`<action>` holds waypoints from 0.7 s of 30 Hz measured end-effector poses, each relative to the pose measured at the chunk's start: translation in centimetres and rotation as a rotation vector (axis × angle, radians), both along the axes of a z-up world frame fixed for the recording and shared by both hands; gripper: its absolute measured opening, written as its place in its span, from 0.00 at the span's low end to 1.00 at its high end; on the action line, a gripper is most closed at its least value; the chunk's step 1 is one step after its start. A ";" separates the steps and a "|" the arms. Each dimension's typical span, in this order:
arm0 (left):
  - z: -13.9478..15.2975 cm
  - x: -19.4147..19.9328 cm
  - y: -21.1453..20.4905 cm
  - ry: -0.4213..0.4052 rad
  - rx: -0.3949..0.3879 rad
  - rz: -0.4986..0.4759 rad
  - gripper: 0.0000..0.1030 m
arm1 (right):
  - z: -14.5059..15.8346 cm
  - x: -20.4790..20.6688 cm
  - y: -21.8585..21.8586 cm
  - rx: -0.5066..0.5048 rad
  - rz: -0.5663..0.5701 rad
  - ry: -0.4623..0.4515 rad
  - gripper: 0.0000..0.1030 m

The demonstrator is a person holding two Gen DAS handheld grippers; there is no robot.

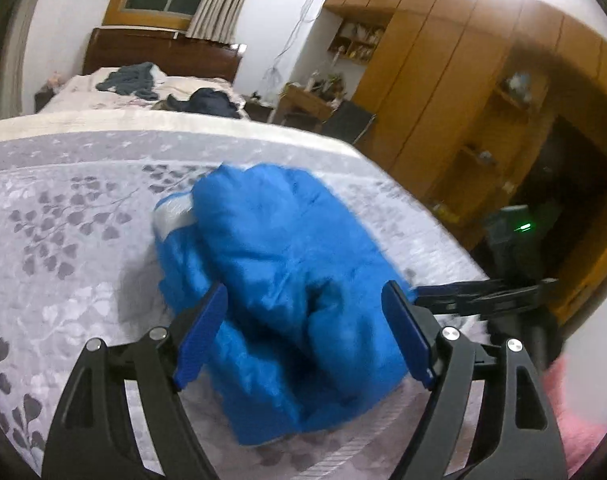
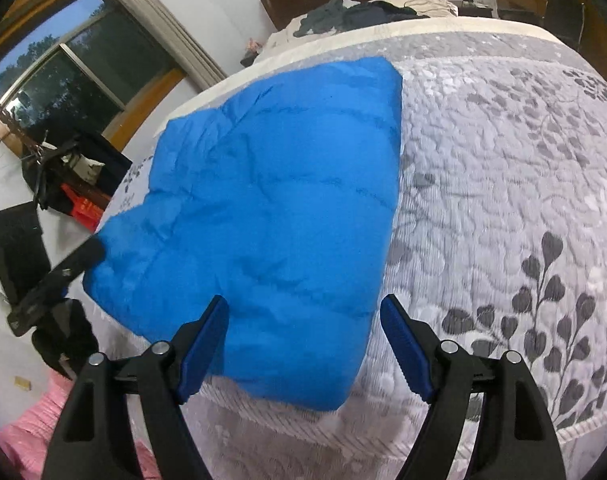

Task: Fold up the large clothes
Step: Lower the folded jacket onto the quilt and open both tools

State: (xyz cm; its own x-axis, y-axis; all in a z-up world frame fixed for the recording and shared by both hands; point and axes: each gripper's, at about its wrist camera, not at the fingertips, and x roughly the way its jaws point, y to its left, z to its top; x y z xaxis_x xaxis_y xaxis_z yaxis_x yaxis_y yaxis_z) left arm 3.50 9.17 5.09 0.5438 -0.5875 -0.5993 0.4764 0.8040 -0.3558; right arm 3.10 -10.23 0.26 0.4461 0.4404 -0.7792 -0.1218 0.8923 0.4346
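Your left gripper [image 1: 303,336] and right gripper [image 2: 303,344] both gape wide, empty, above the folded blue jacket [image 2: 263,200] near the bed's [image 2: 503,160] edge.

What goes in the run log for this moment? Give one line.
blue padded jacket: folded on bed quilt | left tool: open, over jacket | right tool: open, at near edge | nothing gripped

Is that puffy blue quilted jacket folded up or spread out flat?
Folded. The puffy blue quilted jacket lies as a compact bundle on the grey leaf-patterned bedspread, layers doubled over, no sleeves sticking out.
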 end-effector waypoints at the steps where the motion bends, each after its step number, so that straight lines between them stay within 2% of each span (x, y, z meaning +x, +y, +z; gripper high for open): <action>1: -0.7 0.0 0.3 0.017 0.011 0.013 0.76 | -0.1 0.0 0.1 -0.003 0.000 0.001 0.77; 7: -3.8 0.8 1.1 0.099 0.028 0.029 0.78 | -1.2 0.3 0.6 0.002 -0.004 0.021 0.78; 13: -6.7 1.4 2.2 0.185 -0.030 0.047 0.80 | -1.1 -0.1 0.9 -0.014 -0.014 0.003 0.80; 18: -5.5 0.6 2.5 0.190 -0.045 0.067 0.81 | 0.0 -1.2 1.4 -0.090 -0.043 -0.041 0.89; 21: -4.3 -0.4 2.4 0.172 -0.021 0.095 0.87 | 0.5 -2.0 1.9 -0.165 -0.068 -0.057 0.92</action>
